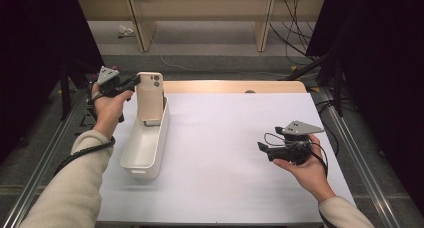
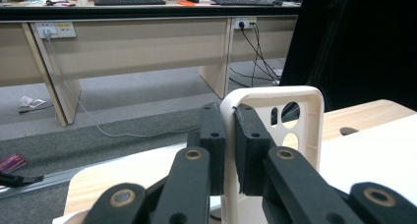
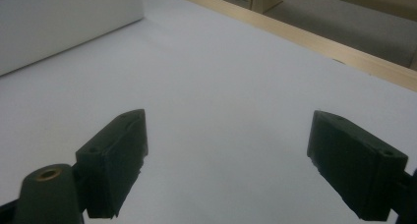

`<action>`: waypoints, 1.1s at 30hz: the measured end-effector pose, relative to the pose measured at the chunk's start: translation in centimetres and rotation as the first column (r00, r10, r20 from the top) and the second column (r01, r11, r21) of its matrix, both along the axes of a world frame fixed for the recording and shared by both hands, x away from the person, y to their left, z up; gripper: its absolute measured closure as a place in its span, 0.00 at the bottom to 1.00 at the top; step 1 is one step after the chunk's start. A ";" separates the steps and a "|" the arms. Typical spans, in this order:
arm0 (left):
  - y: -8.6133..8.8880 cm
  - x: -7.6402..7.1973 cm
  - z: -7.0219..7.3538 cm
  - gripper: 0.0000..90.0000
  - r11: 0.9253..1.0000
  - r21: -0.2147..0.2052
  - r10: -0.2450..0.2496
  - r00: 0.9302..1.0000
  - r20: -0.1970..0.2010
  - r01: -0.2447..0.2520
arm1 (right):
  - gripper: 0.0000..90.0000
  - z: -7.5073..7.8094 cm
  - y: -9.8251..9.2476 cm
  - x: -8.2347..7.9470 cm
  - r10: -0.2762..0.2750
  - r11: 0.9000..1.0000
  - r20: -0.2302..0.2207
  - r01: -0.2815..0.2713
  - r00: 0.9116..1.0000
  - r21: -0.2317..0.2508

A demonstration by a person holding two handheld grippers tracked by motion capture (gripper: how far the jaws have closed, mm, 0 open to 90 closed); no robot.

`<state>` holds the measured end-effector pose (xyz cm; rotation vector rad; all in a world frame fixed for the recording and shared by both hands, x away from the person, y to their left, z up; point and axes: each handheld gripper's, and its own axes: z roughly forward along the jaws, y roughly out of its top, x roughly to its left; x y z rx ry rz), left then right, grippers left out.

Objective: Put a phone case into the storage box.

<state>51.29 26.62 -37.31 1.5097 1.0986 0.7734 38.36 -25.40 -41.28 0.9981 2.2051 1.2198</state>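
Between the left claw's (image 2: 228, 150) jaws, a phone case (image 2: 295, 130) stands upright.

The phone case (image 1: 149, 97) is cream-beige, the long bin (image 1: 145, 149) white, the table cover (image 1: 225, 153) plain pale grey-white, the grippers' jaws black, the sleeves (image 1: 70, 188) beige.

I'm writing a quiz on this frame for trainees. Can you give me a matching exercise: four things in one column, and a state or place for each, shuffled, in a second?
Things:
1. beige phone case with camera cutouts
2. long white plastic bin
3. left gripper
4. right gripper

States or places:
A. jaws wide apart above the bare white table
B. lies lengthwise at the table's left side
C. stands upright with its lower end in the bin's far end
D. jaws clamped on the case's rim

Pairs: 1-C, 2-B, 3-D, 4-A
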 end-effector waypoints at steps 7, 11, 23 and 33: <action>0.0 0.0 -0.6 0.93 1.000 -0.011 0.006 1.000 -0.006 -0.007 | 0.18 0.0 0.0 0.0 0.000 1.000 0.000 0.000 1.000 0.000; -0.1 0.0 -1.0 0.93 1.000 -0.016 0.008 1.000 -0.011 -0.008 | 0.18 0.0 0.0 0.0 0.000 1.000 0.000 0.000 1.000 0.000; 0.1 0.0 -2.3 0.93 1.000 -0.023 0.007 1.000 -0.024 -0.007 | 0.18 0.0 0.0 0.0 0.001 1.000 0.000 -0.001 1.000 0.000; 0.3 -0.1 -3.7 0.92 0.999 -0.035 0.013 0.999 -0.040 -0.015 | 0.18 0.0 0.0 0.0 0.000 1.000 0.000 0.000 1.000 0.001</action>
